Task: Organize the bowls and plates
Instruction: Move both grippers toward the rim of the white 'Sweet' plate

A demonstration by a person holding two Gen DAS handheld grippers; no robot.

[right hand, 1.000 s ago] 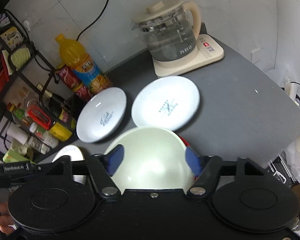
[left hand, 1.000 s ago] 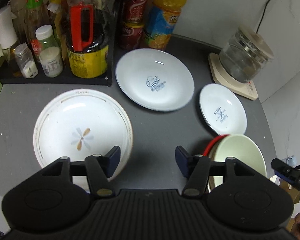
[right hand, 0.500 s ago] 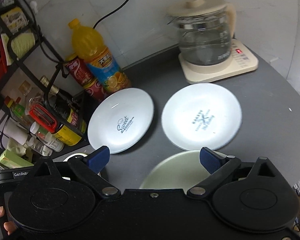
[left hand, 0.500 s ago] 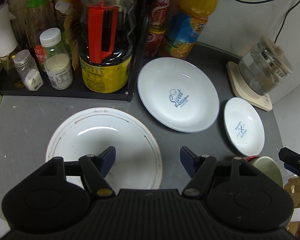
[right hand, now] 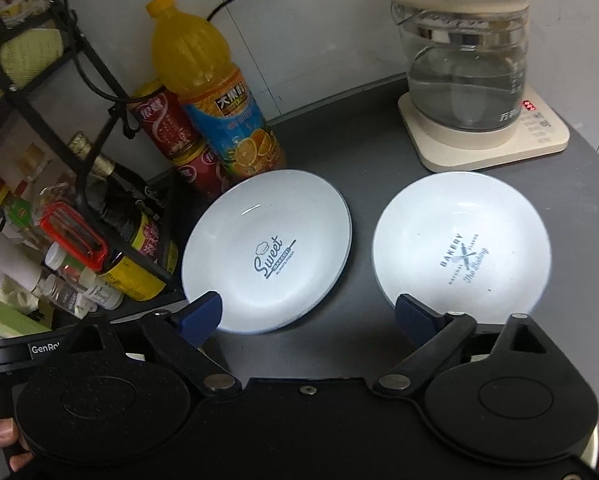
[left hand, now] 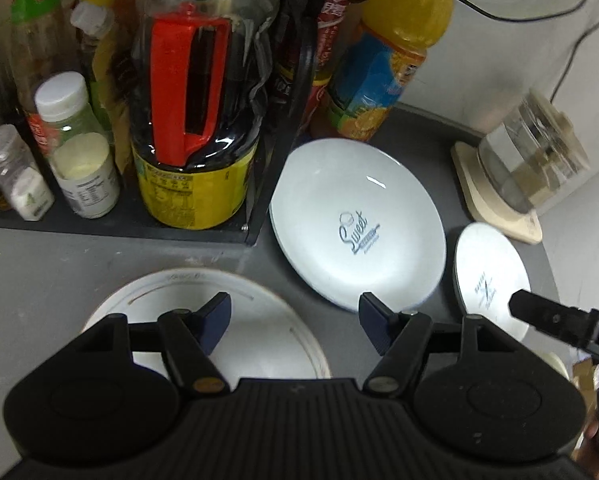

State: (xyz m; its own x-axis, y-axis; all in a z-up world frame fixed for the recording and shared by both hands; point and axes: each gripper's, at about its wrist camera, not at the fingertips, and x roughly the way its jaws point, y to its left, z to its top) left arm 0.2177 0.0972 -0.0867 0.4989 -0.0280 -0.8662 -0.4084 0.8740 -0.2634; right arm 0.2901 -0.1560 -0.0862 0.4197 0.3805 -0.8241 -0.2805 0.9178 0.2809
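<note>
A: Nearest?
B: Left gripper [left hand: 293, 322] gapes empty over the gold-rimmed plate [left hand: 259, 332]; right gripper [right hand: 305, 316] likewise, holding nothing
A: Beyond?
B: "Sweet" plate [right hand: 267, 252], "Bakery" plate [right hand: 461, 246], flat on the counter [right hand: 363, 152]. Probably glazed, slick, brittle: pinch the rim

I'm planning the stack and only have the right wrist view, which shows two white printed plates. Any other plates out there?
Observer: Yes. A gold-rimmed plate lies in front of the rack, left of the Sweet plate.
Operator: Do those two touch?
Observer: No, bare table shows between them.
Operator: Is the left hand-held gripper holding anything?
Observer: No. The left hand-held gripper is open and empty, over the gold-rimmed plate's right edge.
</note>
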